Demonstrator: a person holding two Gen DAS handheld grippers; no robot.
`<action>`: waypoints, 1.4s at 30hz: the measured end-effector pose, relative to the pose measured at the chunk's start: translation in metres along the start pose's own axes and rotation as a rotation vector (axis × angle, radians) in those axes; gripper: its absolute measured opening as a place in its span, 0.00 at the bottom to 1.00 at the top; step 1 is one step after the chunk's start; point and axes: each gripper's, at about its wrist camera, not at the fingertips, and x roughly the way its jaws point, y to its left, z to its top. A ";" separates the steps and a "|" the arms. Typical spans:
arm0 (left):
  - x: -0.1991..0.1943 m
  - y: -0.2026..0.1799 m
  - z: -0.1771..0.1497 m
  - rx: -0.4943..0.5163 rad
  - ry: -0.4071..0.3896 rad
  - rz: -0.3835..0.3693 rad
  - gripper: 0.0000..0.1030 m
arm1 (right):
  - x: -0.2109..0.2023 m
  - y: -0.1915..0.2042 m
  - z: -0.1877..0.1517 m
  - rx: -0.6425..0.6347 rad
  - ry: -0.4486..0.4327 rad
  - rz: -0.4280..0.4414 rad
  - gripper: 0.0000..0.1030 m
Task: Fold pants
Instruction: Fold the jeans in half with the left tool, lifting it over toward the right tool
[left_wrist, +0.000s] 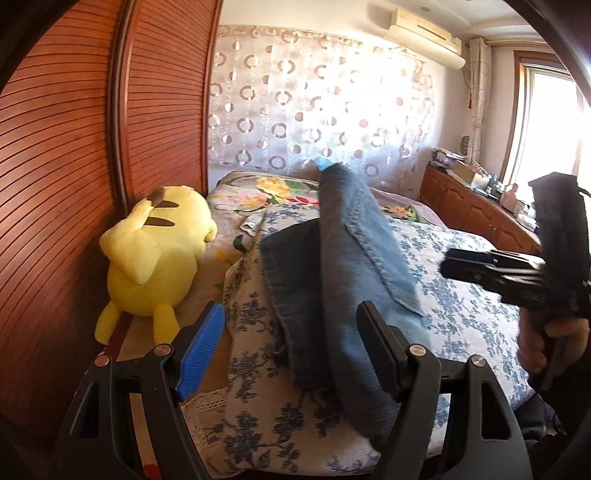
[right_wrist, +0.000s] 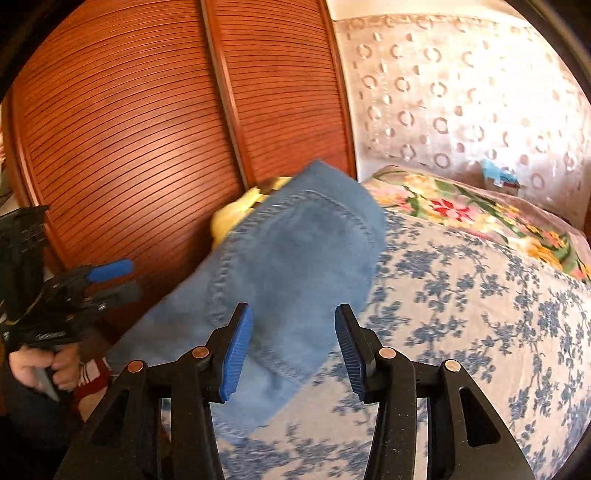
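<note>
Left gripper jaws spread wide, pinching nothing; jeans lay just beyond them. Right gripper jaws also parted, empty, denim in front (pocket side up). Jeans sat as a folded bundle on the floral bed, apparently set down to settle flat. Yellow plush beside it, against the wardrobe.

Honestly, you won't find any readable text in either view. The left gripper, over at about 9 o'clock in your right wrist view, has some pale lettering on its black body, but it's way too blurred to make out.
</note>
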 end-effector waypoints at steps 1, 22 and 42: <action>0.002 -0.003 0.000 0.006 0.004 -0.009 0.73 | 0.000 -0.001 0.003 0.005 0.000 -0.006 0.47; 0.007 -0.017 -0.025 0.002 0.048 -0.129 0.09 | 0.053 -0.015 0.051 -0.017 -0.003 0.014 0.47; 0.018 -0.002 -0.040 0.005 0.118 -0.038 0.11 | 0.119 0.000 0.039 -0.150 0.123 -0.082 0.49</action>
